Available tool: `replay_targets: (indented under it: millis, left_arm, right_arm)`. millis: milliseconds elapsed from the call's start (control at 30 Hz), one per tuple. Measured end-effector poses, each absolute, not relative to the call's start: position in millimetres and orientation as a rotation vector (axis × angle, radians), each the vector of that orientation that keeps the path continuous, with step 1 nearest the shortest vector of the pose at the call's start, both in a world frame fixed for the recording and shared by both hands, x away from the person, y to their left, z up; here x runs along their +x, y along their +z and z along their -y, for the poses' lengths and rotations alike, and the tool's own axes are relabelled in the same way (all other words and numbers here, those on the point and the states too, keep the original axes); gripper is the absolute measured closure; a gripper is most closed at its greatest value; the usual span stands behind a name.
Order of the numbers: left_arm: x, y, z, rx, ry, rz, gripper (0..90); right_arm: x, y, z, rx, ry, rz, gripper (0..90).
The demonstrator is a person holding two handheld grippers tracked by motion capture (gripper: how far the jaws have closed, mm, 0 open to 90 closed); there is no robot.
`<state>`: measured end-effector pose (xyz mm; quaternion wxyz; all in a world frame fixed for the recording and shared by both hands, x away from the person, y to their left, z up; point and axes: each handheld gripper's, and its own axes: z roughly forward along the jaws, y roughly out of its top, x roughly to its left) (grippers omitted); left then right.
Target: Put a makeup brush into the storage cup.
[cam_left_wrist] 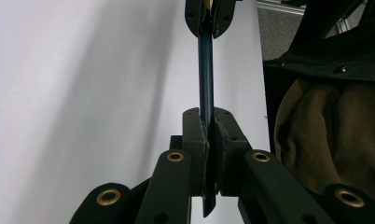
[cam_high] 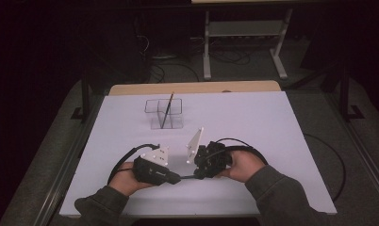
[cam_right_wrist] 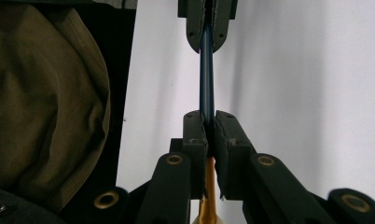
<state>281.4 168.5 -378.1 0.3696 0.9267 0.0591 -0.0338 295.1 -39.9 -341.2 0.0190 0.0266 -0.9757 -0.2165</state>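
A slim dark blue pencil with a yellow end (cam_left_wrist: 205, 74) is held level between the two grippers, just above the near middle of the white rectangular surface (cam_high: 253, 122). The left gripper (cam_left_wrist: 207, 128) has its black jaws pressed tight on one end of the pencil, with a short dark tip poking out behind them. The right gripper (cam_right_wrist: 208, 128) pinches the other end, where the yellow part shows behind its jaws. In each gripper view the opposite gripper appears at the top, clamped on the far end of the blue shaft.

From the high view the left gripper (cam_high: 178, 178) and right gripper (cam_high: 197, 175) point at each other, almost touching, each gripped by a hand in an olive-green sleeve (cam_high: 277, 188).

Farther back on the surface from the grippers stands a clear plastic compartmented holder (cam_high: 165, 113) with a second slender brown pencil (cam_high: 168, 110) leaning upright inside it.
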Motion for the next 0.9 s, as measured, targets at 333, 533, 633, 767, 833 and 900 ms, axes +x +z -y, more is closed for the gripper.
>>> replay_targets:
  millis: [333, 533, 633, 767, 833, 900]
  left_arm:
    - [280.3, -377.5, -176.0, 2.351, -0.067, -0.168, 84.6]
    - [278.9, -377.9, -178.1, 2.337, -0.072, -0.170, 84.6]
    - [278.8, -377.8, -178.9, 2.330, -0.078, -0.160, 84.6]
    - [278.5, -377.0, -179.3, 2.326, -0.079, -0.150, 84.6]
    - [278.1, -377.0, -179.4, 2.323, -0.082, -0.151, 84.6]
    - [278.5, -377.0, -179.5, 2.321, -0.075, -0.142, 84.6]
  right_arm:
    - [298.1, -348.2, 55.1, 0.030, -0.823, 2.970, 66.5]
    - [298.8, -351.9, 67.3, -0.035, -0.886, 2.947, 64.6]
    - [298.8, -353.2, 71.0, -0.042, -0.894, 2.950, 65.2]
    - [299.1, -354.8, 73.0, -0.043, -0.896, 2.935, 70.0]
    - [299.5, -354.9, 73.5, -0.029, -0.897, 2.932, 75.7]
    - [299.5, -354.8, 73.6, -0.017, -0.896, 2.922, 79.0]
